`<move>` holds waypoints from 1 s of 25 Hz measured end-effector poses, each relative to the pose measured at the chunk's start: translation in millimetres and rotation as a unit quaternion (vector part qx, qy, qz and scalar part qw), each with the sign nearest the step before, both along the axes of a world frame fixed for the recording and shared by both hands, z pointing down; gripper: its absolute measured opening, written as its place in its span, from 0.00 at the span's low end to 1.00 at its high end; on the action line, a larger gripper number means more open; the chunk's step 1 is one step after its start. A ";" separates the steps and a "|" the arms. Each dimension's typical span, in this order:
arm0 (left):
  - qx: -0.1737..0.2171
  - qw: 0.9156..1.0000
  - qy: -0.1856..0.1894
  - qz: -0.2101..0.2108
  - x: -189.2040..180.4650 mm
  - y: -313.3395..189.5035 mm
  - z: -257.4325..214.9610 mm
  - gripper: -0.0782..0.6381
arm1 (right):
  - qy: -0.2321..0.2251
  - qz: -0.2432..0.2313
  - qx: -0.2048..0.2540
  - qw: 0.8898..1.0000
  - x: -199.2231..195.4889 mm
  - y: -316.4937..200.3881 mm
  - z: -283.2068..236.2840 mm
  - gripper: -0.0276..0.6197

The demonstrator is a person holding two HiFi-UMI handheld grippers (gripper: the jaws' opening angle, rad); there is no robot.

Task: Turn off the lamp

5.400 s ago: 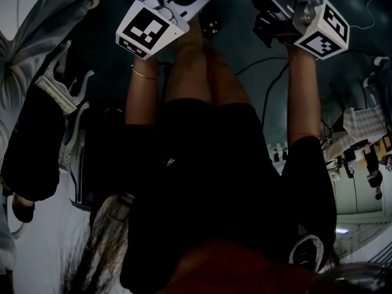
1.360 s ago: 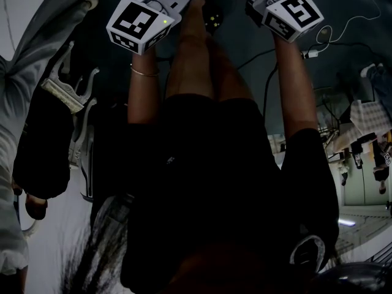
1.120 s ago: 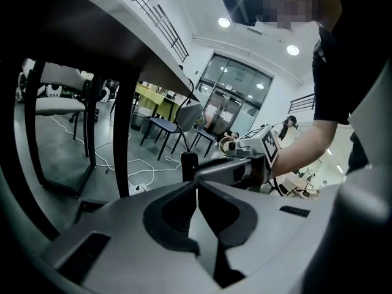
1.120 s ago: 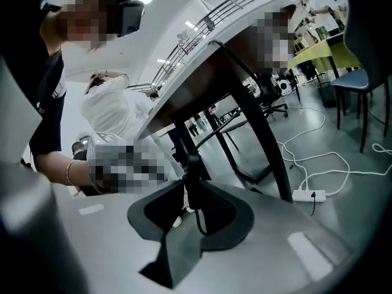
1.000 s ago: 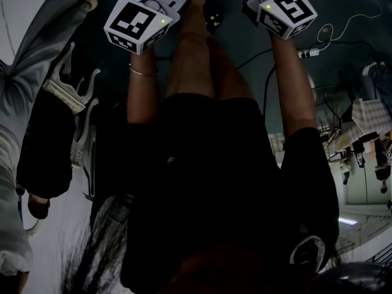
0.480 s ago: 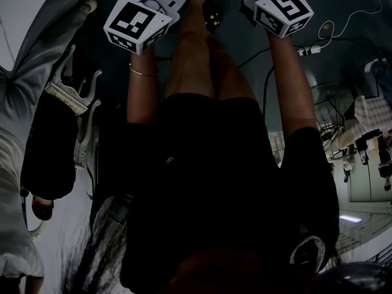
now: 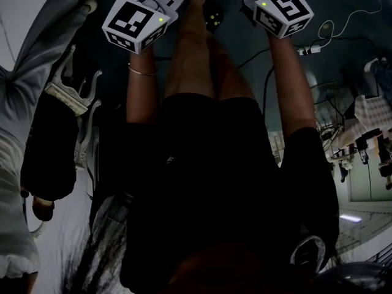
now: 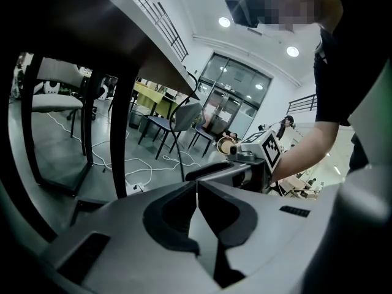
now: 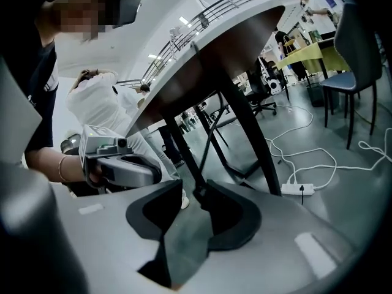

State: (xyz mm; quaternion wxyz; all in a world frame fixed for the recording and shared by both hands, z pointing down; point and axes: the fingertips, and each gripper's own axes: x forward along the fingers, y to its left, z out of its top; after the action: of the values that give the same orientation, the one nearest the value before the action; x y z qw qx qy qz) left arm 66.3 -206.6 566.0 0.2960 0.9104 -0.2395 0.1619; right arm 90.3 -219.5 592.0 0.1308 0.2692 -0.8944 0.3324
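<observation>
Holding my left gripper (image 8: 196, 185) with jaws together, right gripper (image 9: 195, 188) jaws just opening, nothing between, table (image 9: 208, 54) edge above, roomy floor (image 9: 349, 201) past its legs

Left gripper view: up and left closed off by dark round tabletop (image 8: 122, 35). Black metal table legs (image 8: 124, 139) straight ahead; open gaps between them down to grey floor (image 8: 61, 149). Loose white cables (image 8: 139, 162) across that floor, grey-backed chair (image 8: 184, 114) beyond.

Right gripper view: table legs crossing dead ahead, no straight lane through. Clear to the right of them, above white power strip (image 9: 297, 188) and its cord. Blue-grey chair (image 9: 361, 35) far right. Left side taken by left gripper (image 9: 150, 171), with person in white top (image 9: 104, 103) just behind.

Head view: bare legs (image 7: 196, 66) directly below.
</observation>
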 end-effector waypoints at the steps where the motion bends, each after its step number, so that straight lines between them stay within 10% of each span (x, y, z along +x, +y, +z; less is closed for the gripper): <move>1: 0.000 1.000 0.001 0.001 -0.2 0.7 0.1 0.13 | -0.004 0.004 -0.001 1.000 0.3 -1.0 -0.5 0.19; 25: 0.028 0.999 0.017 -0.022 5.0 5.5 -15.1 0.13 | -0.017 0.035 0.056 0.998 10.6 -0.9 -30.6 0.05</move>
State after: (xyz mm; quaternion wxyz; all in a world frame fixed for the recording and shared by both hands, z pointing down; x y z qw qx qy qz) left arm 71.3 -201.1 550.9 0.2778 0.9154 -0.2589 0.1335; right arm 100.9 -220.4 561.4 0.0889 0.3017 -0.9038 0.2903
